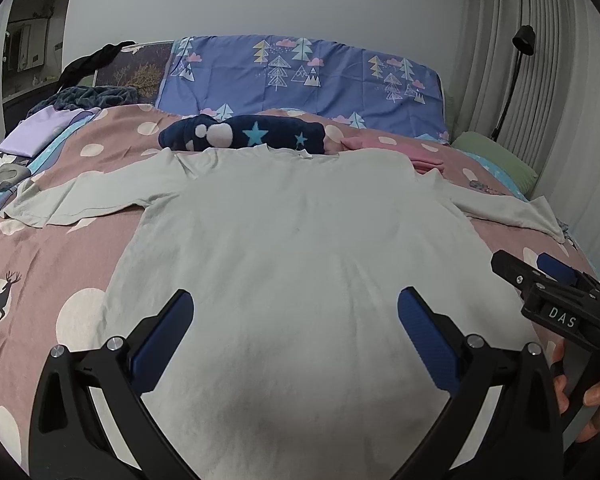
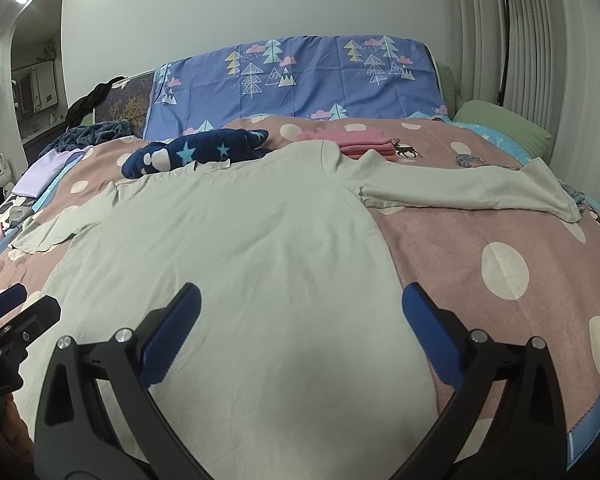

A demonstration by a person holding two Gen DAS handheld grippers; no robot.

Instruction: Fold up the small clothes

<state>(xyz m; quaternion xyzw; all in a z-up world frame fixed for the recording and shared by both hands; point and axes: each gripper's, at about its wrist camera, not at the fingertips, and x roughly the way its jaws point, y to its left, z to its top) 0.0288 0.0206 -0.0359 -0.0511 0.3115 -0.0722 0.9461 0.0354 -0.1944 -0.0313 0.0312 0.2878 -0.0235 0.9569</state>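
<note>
The bed with the dusty-pink, white-dotted cotton cover point(image 1: 40, 248) carries everything, and the pale grey-green long-sleeved cotton shirt point(image 1: 300, 240) lies spread flat across the middle of it, neckline toward the headboard, hem toward the cameras, both sleeves stretched out to the sides. Beyond the shirt's collar sits a navy fleece bundle with light-blue stars point(image 1: 256, 134), and just beside the shirt's right shoulder a small stack of folded pink garments point(image 2: 364, 142). Both tools hover over the shirt's hem end: the left gripper point(image 1: 296, 332) over the middle of the body, the right gripper point(image 2: 302, 328) over the body's right side near its edge, each with its blue-padded fingers point(image 2: 428, 340) spread wide and holding nothing. No fold looks made yet, so the step in hand is probably the first lengthwise fold. To do it well, I would take the shirt's right side at shoulder and hem at once, pinching only the shirt and not the bed cover beneath, lift low, and lay the sleeve straight across the body so the crease runs parallel to the side seam.
</note>
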